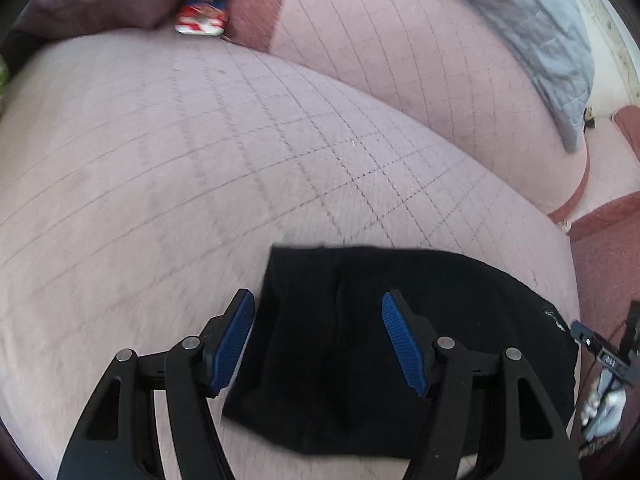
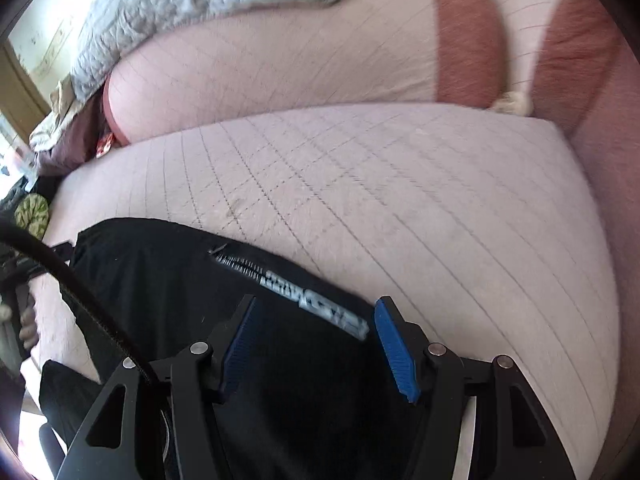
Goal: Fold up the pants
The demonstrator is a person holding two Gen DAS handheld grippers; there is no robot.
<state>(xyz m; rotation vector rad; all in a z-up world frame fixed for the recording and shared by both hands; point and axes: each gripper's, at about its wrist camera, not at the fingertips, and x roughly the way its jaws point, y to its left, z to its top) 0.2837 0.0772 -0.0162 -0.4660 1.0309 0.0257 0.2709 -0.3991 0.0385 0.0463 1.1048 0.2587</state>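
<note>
Left gripper (image 1: 318, 344) hangs w/ jaws apart, blue pads (image 1: 402, 346) clear of any cloth, angled down over the black pants (image 1: 340, 344). Right gripper (image 2: 318, 346) is likewise spread, nothing pinched; its pads frame the silver printed logo (image 2: 316, 306) on the fabric below.

The pants lie as a compact dark bundle on the pink quilted seat cushion (image 1: 160, 168) of a sofa, near its front edge. In the left view the bundle's far edge runs straight, w/ one squared corner just beyond the left pad. In the right view a zip (image 2: 236, 262) shows beside the logo, and part of the cloth seems to droop past the cushion's front-left corner.

Risks, as a judgement: the fabric near the front edge could slide off if nudged, and slack layers may spring open bc neither gripper holds them. A pad could snag the zip. Both views are motion-blurred, so layer count is unclear.

Open room: the cushion's middle and far side toward the backrest (image 1: 400, 60) are bare, giving space to shift the bundle inward. A grey blanket (image 1: 532, 40) drapes over the backrest's top, and a red-and-white packet (image 1: 202, 20) sits at the far corner, well apart.
</note>
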